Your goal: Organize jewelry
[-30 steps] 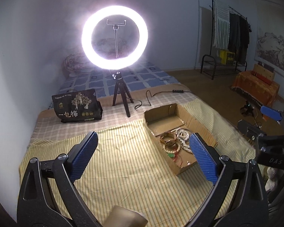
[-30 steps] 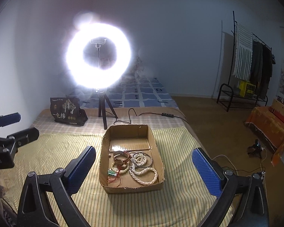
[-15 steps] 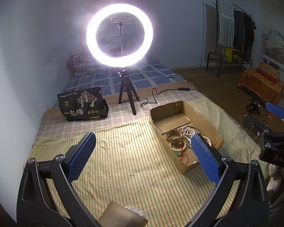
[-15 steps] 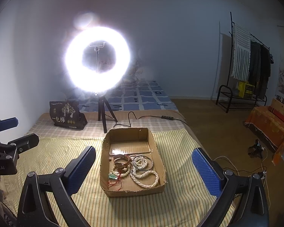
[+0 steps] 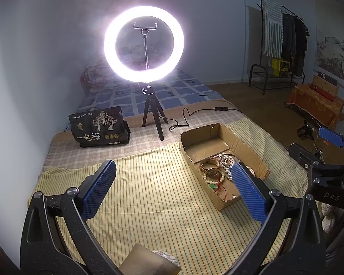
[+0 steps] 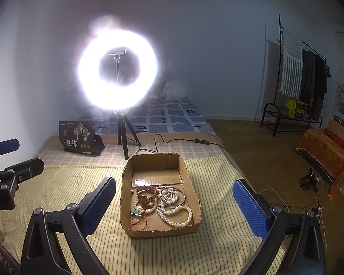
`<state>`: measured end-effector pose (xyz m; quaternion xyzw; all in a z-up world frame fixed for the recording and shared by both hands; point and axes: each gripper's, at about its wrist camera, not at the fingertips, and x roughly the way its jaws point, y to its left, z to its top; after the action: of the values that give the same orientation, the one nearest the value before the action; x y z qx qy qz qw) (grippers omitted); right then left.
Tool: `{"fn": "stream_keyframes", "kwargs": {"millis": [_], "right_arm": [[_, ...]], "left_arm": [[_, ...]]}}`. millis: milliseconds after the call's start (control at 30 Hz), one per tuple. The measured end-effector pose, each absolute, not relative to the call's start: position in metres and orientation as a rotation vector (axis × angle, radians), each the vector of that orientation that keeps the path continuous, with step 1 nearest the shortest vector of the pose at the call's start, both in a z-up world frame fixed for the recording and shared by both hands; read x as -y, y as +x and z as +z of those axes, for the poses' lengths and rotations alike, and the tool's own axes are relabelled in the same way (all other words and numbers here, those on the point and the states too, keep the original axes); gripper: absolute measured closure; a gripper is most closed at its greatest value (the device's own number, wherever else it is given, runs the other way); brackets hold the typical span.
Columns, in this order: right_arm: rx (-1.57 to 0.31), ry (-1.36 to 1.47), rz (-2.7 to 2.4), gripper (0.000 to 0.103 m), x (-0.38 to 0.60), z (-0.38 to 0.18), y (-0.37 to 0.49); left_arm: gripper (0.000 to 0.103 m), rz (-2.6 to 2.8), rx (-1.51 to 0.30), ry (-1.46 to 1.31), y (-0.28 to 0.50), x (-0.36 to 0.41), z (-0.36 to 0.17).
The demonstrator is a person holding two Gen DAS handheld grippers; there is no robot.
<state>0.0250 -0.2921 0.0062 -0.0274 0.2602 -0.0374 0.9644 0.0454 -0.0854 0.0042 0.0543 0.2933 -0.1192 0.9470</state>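
Note:
A shallow cardboard box (image 6: 126,206) (image 5: 254,151) lies on the yellow striped bedcover. In its near half sit a white bead necklace (image 6: 175,215), a brown bangle (image 6: 146,191) (image 5: 208,163), a dark thin bangle (image 6: 183,198), a pale bead bracelet (image 6: 146,208) (image 5: 214,178) and a green pendant on red cord (image 6: 136,213). My right gripper (image 6: 174,199) hovers open above and in front of the box. My left gripper (image 5: 172,181) is open over the cloth left of the box, its right fingertip (image 5: 245,183) overlapping the box's contents.
A lit ring light on a small tripod (image 5: 152,121) (image 6: 125,137) stands behind the box, its cable (image 5: 195,114) trailing right. A black printed bag (image 5: 98,127) (image 6: 79,137) lies back left. The bed edge drops to a wooden floor (image 6: 263,160) on the right.
Both grippers have risen and tilted slightly, so the box and ring light sit lower in both views. The jaws stayed open and the jewelry has not moved.

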Motion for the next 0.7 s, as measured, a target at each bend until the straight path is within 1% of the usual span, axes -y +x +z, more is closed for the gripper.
{"fn": "stream_keyframes", "kwargs": {"millis": [700], "right_arm": [[-0.53,-0.049,-0.079,0.0,0.2956,0.0035,0.0246]], "left_arm": [[0.001,-0.256,-0.6,0.124,0.0415,0.0909,0.0055]]}}
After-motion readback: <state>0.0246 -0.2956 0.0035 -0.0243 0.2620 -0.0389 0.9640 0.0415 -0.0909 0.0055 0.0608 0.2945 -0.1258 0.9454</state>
